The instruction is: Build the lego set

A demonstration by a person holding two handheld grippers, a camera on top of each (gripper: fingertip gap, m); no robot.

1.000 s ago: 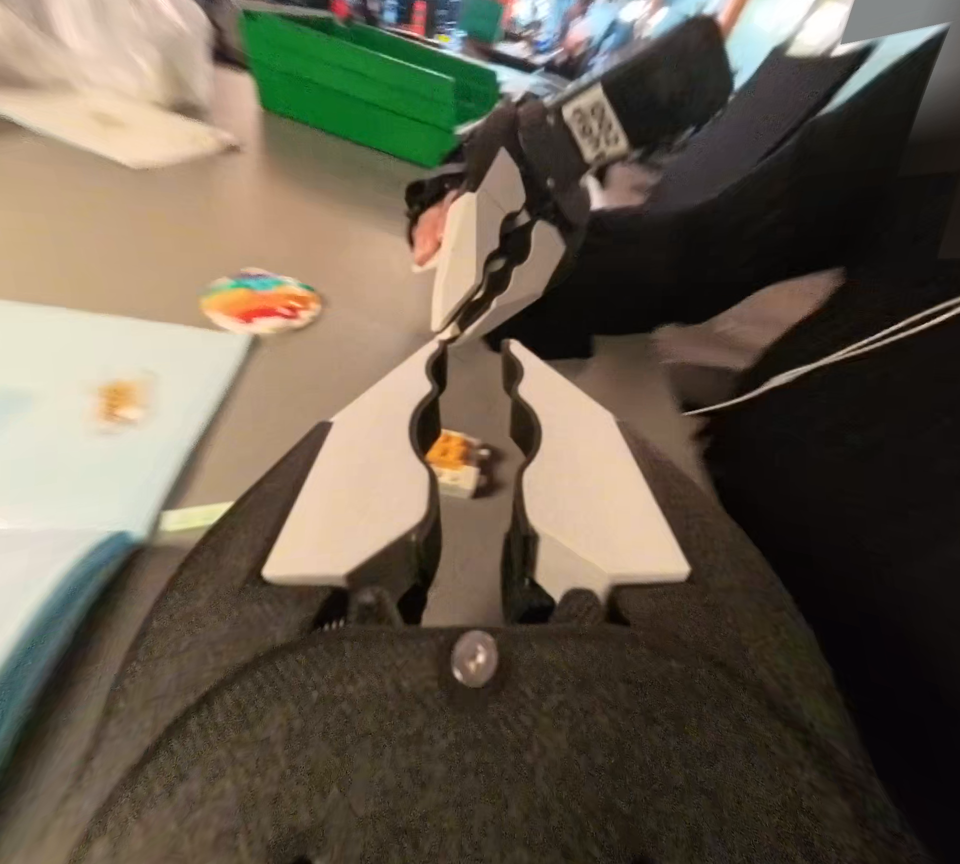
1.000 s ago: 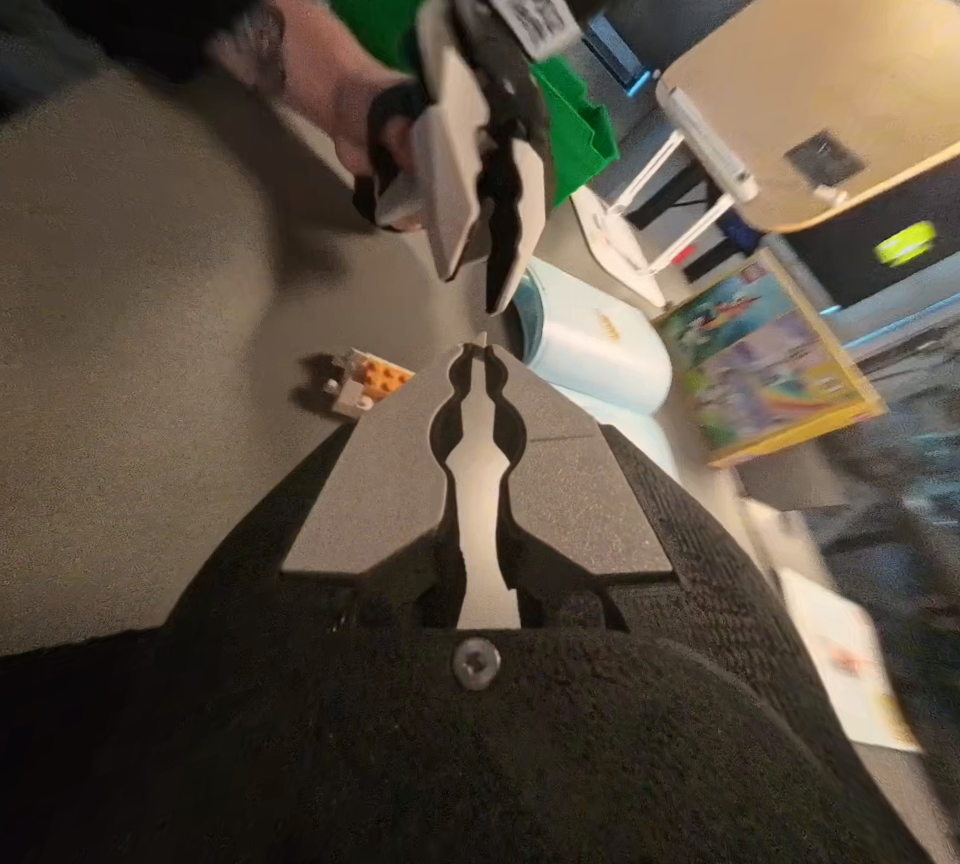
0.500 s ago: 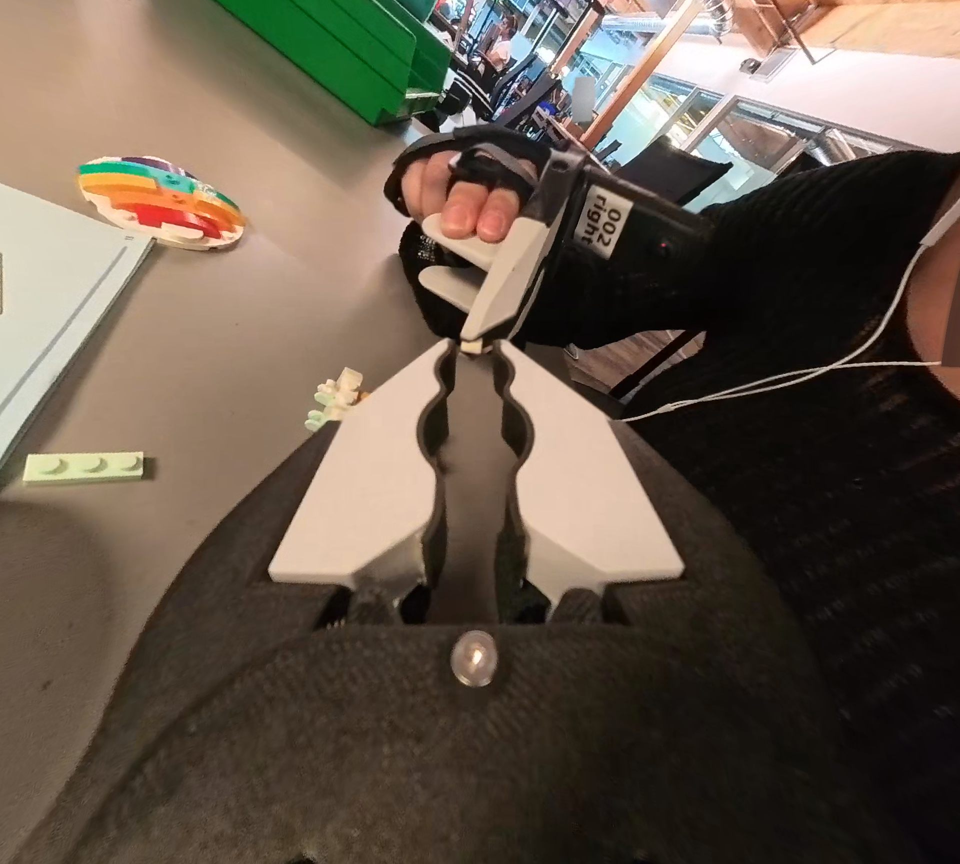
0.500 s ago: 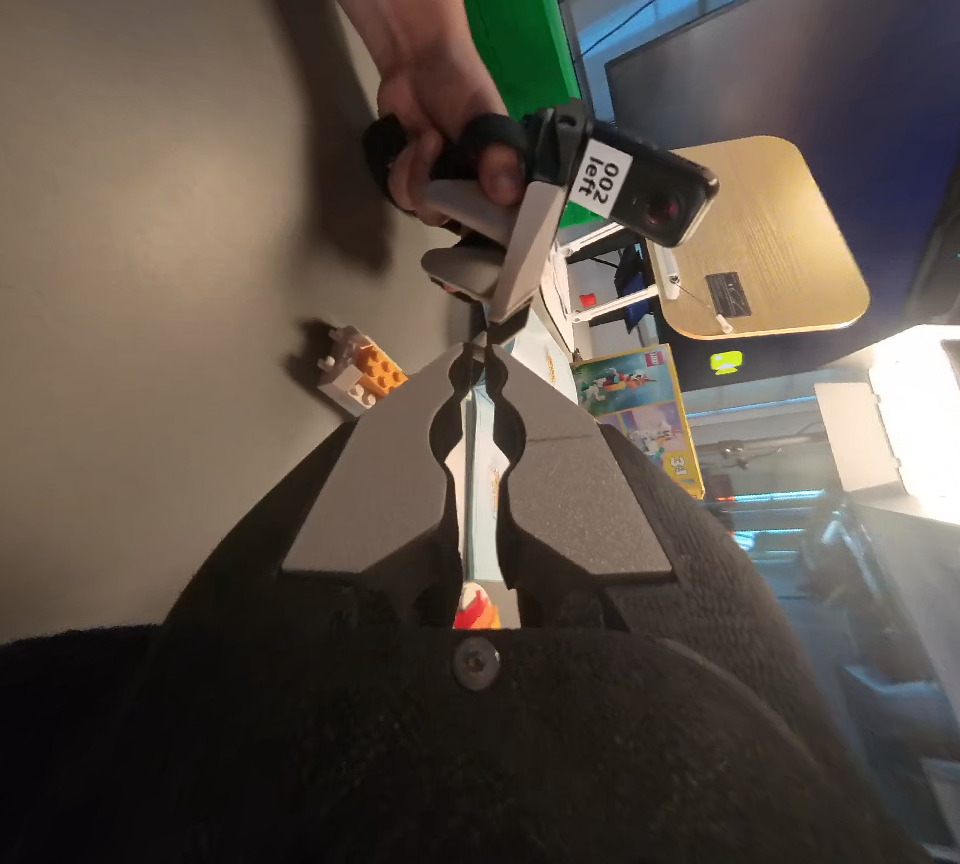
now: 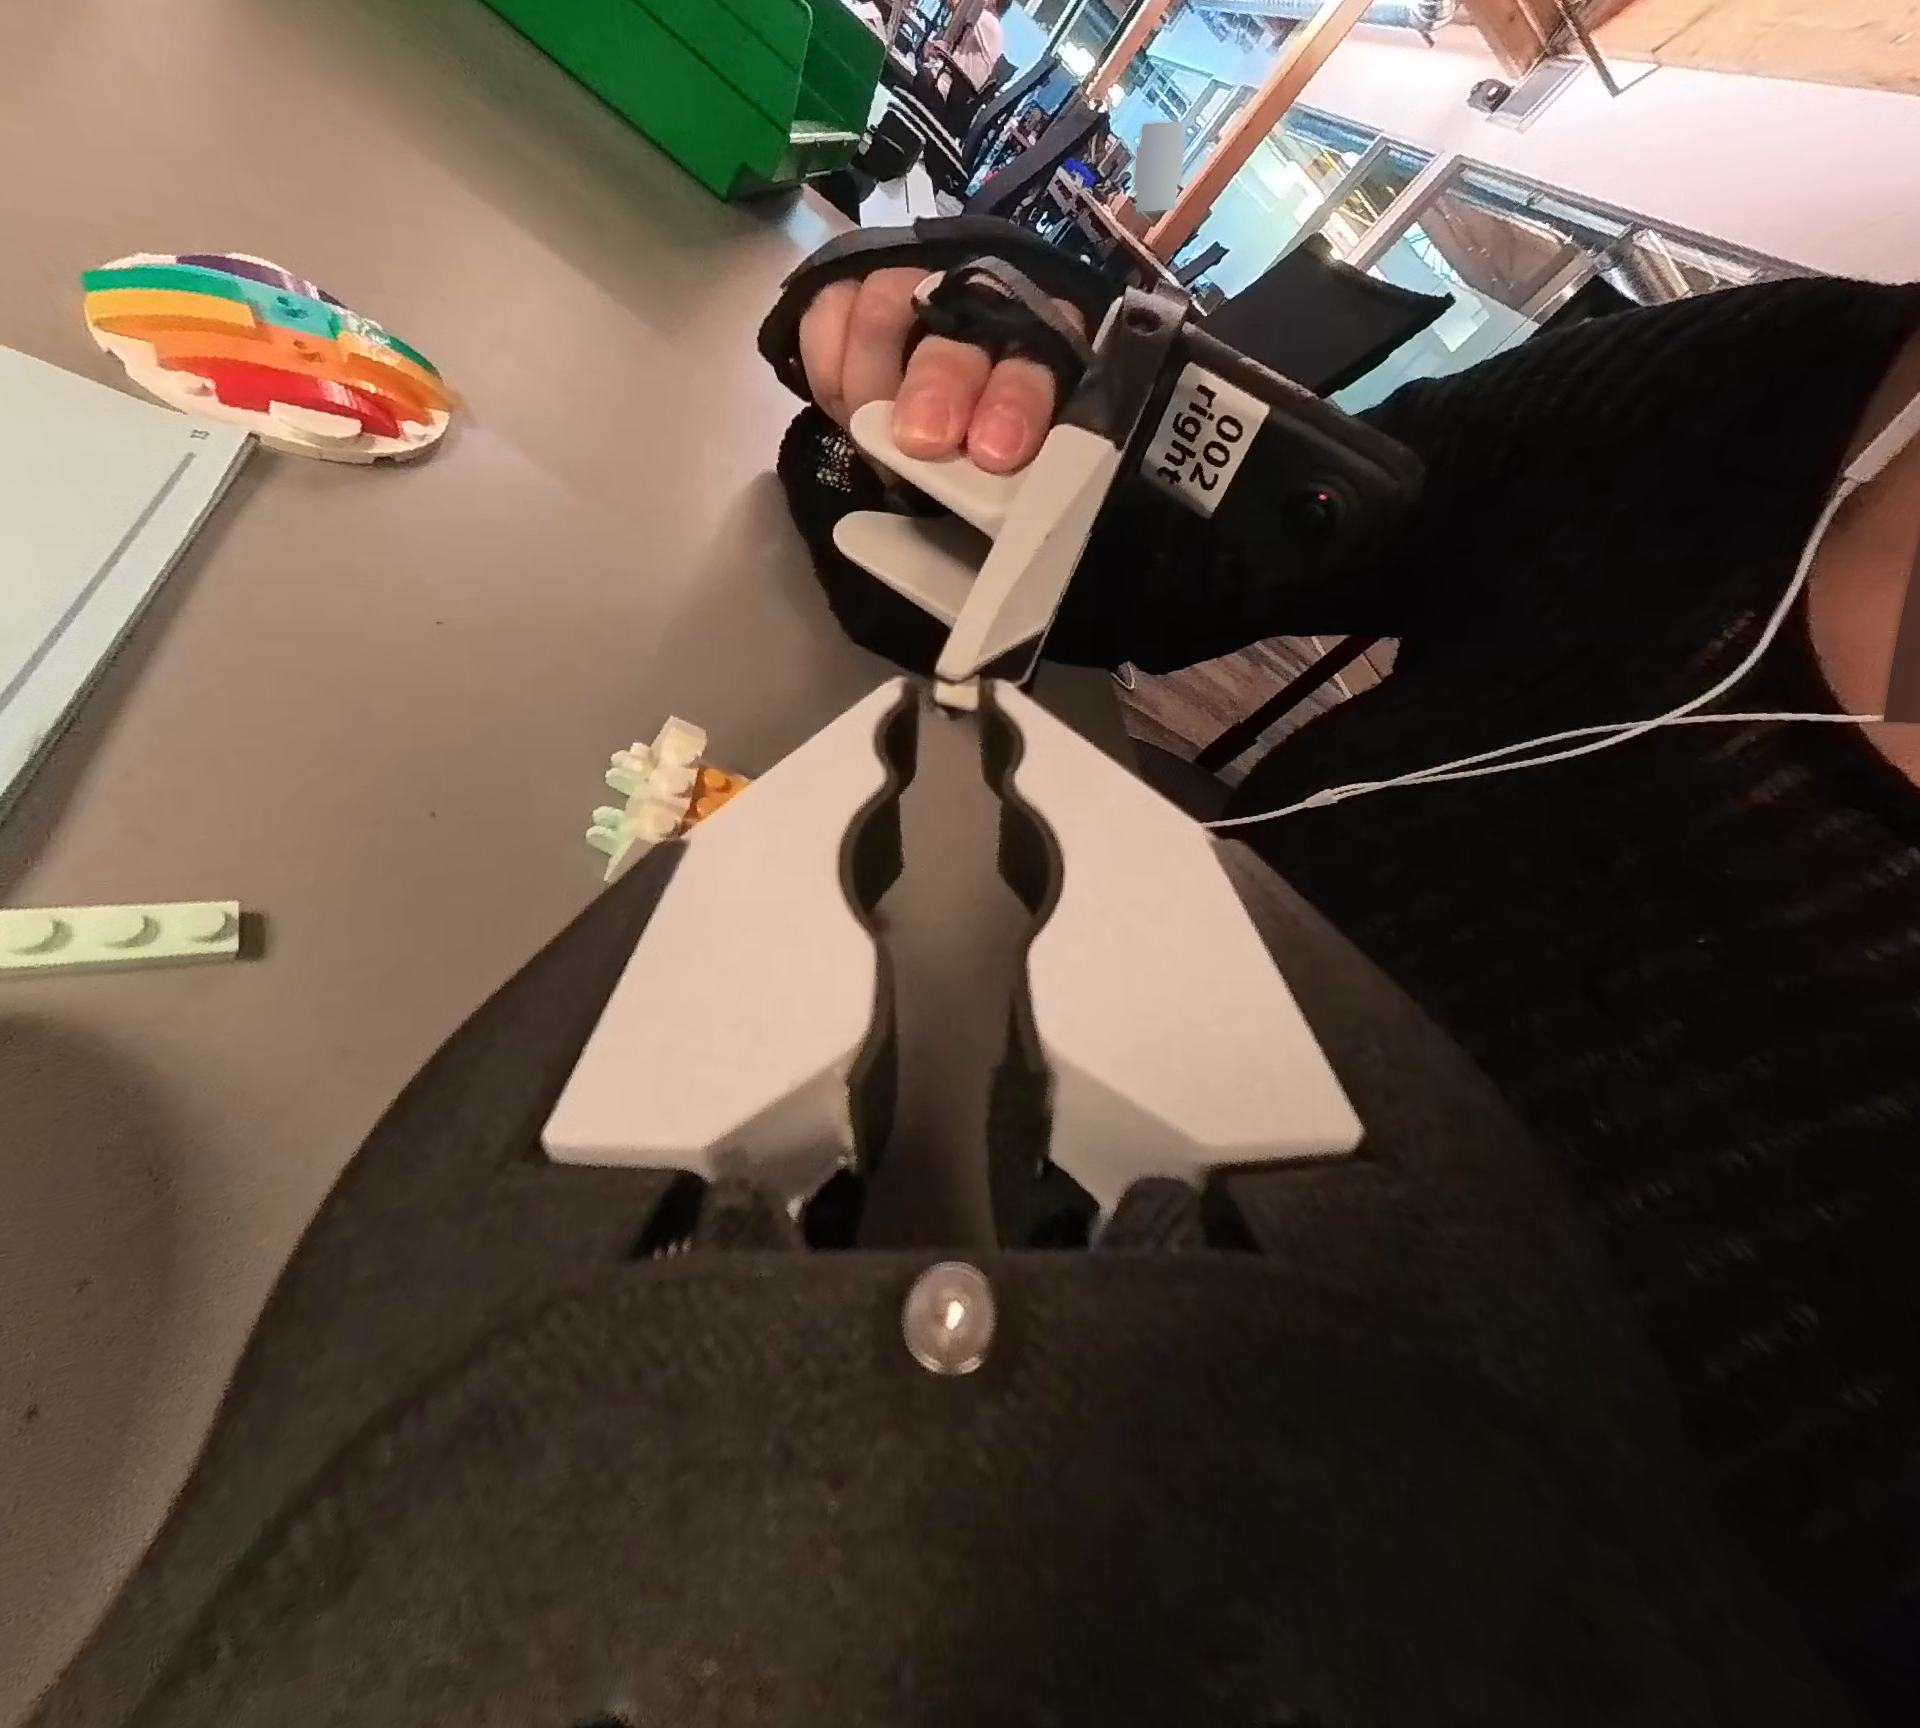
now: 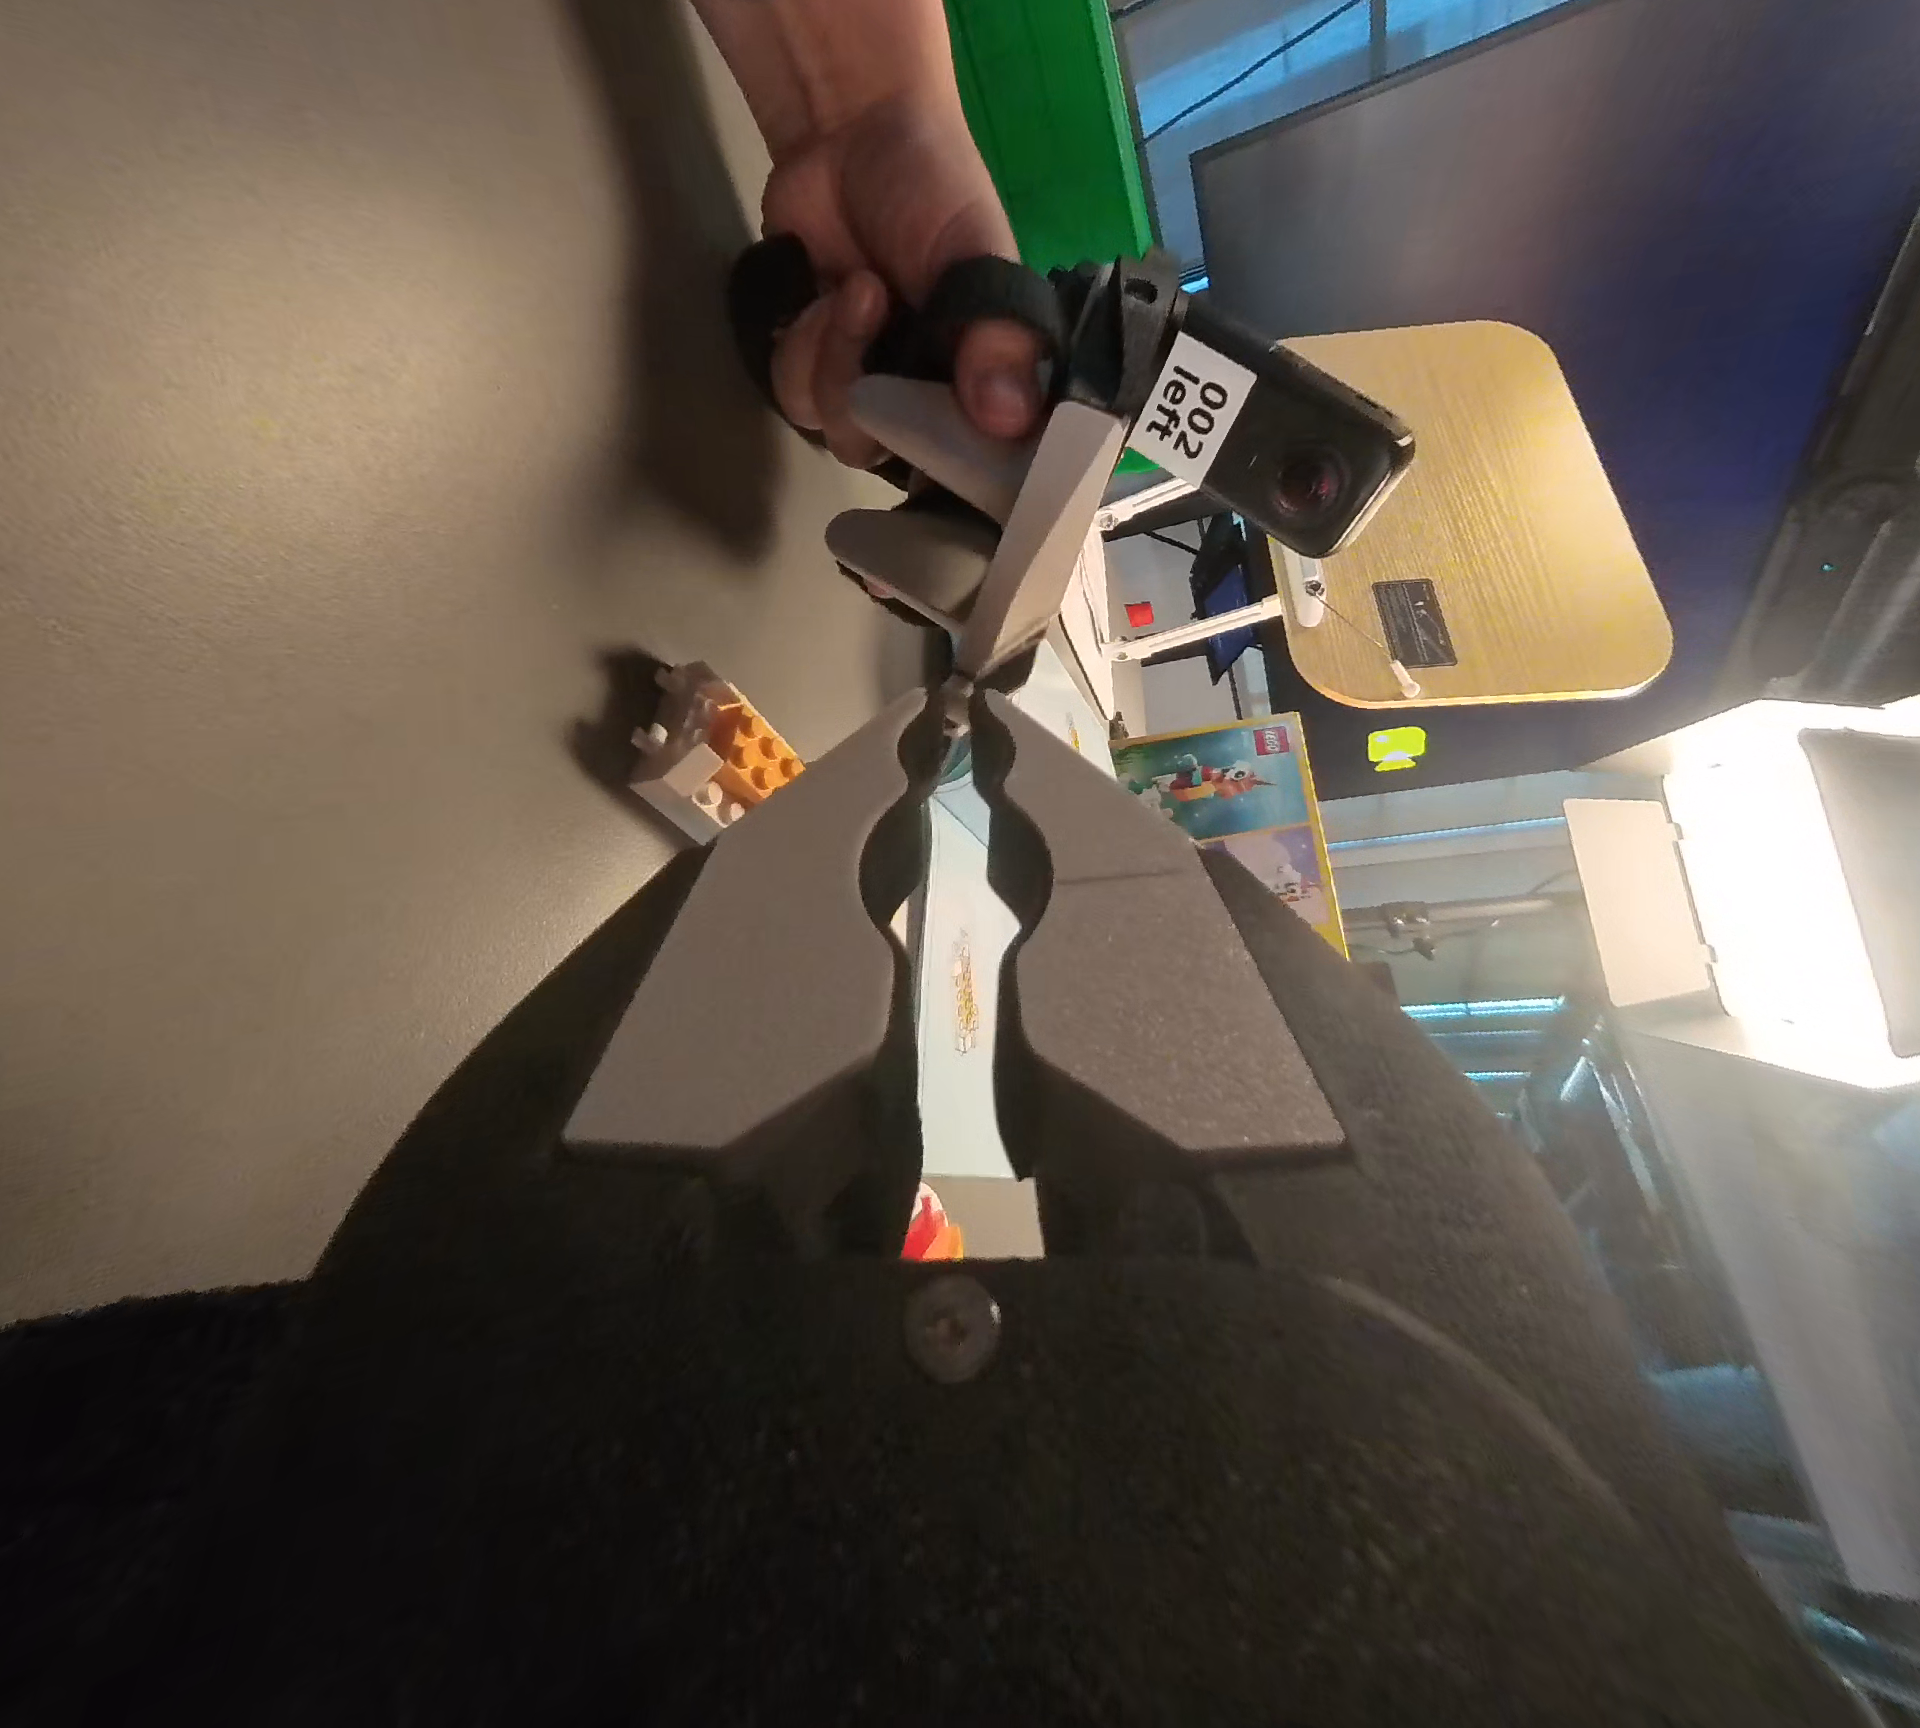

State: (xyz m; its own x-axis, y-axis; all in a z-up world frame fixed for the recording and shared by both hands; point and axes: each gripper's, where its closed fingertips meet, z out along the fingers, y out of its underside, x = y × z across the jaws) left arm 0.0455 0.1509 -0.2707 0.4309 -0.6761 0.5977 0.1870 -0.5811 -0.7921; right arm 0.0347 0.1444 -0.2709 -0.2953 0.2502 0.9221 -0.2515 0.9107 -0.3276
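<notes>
Left gripper [image 5: 954, 710] is narrowed at the tips onto a small white piece [image 5: 956, 694], held above the table [image 5: 436, 598]. Right gripper [image 5: 987, 676] meets it tip to tip, pinching the same piece. The orange-and-white lego assembly [image 5: 665, 779] sits on the table just left of the tips.

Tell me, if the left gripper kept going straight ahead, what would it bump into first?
The left gripper would most likely bump the right gripper first: their tips meet nose to nose around a tiny white piece. Who actually holds the piece is hard to tell.
</notes>
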